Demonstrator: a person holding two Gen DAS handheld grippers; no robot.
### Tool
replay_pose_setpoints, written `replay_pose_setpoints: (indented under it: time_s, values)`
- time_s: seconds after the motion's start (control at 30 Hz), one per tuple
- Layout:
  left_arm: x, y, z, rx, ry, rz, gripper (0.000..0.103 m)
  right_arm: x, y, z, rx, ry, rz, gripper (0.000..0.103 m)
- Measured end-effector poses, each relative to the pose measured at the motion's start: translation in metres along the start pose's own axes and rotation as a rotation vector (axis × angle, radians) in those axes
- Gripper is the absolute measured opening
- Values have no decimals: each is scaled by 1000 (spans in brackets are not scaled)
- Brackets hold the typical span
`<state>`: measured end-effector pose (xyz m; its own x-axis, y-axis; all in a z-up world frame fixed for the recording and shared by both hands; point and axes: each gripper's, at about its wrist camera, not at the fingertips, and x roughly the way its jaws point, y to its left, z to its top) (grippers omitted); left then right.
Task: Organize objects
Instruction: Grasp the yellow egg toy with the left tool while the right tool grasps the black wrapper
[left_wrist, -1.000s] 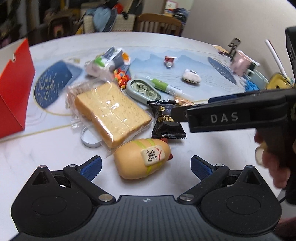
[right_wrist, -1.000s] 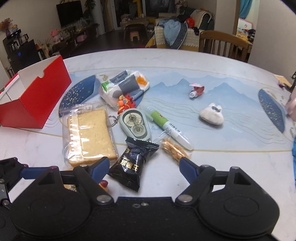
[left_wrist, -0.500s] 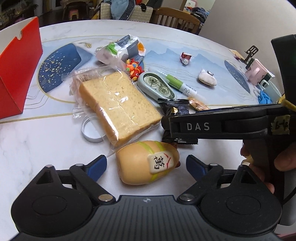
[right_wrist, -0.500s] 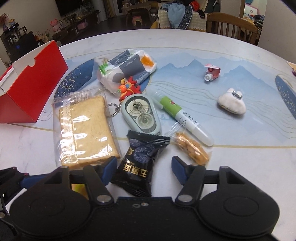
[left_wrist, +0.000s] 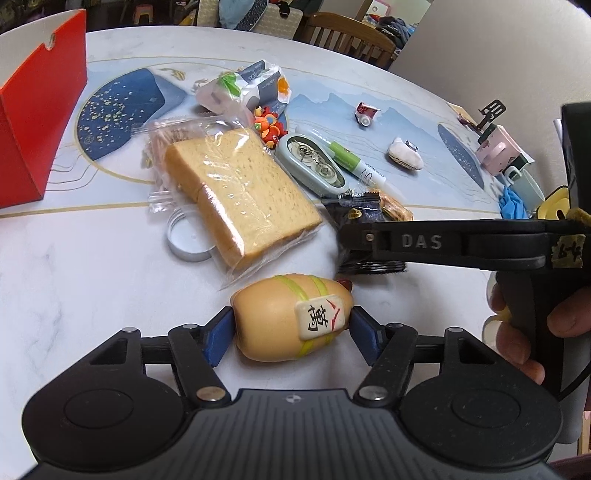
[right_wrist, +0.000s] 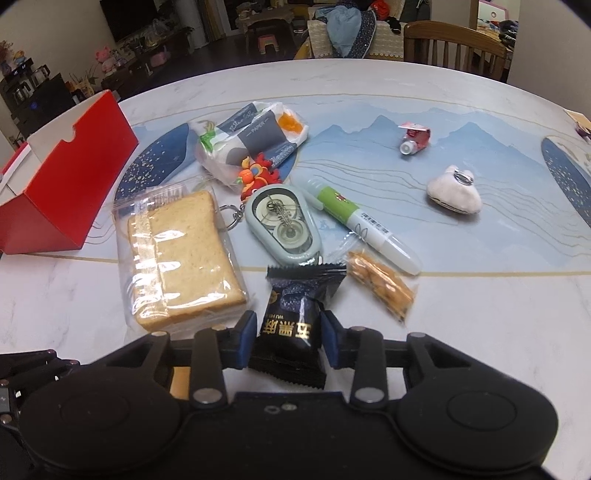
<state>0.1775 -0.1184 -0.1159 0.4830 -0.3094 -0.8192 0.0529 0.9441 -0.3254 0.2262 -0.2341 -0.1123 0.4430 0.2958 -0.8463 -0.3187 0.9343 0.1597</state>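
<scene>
My left gripper (left_wrist: 291, 332) is shut on a tan egg-shaped toy (left_wrist: 288, 317) with green stripes and a character tag, resting on the white table. My right gripper (right_wrist: 288, 334) is shut on a black snack packet (right_wrist: 291, 325); in the left wrist view the right gripper's arm (left_wrist: 443, 243) crosses over that packet (left_wrist: 354, 214). A wrapped slice of bread (left_wrist: 240, 192) lies just beyond the toy, and it also shows in the right wrist view (right_wrist: 177, 254).
A red box (right_wrist: 66, 184) stands at the left. On the blue mat lie a correction tape (right_wrist: 282, 225), green glue stick (right_wrist: 358, 221), cracker packet (right_wrist: 380, 284), tissue pack (right_wrist: 251, 136), orange keychain (right_wrist: 255, 177), white plush (right_wrist: 454, 192) and small tube (right_wrist: 413, 138). A round lid (left_wrist: 184, 240) lies beside the bread.
Both grippers moved forward and closed: the left one onto the egg toy, the right one onto the black packet.
</scene>
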Motion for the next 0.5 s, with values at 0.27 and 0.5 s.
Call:
replay_pose_setpoints:
  time_s: [0.27, 0.5]
  values:
    - [-28, 16, -6, -15, -43, 8, 66, -29, 12, -8, -3, -26, 25, 34]
    - [-65, 38, -2, -45, -119, 29, 66, -59, 38, -4, -42, -69, 70, 34]
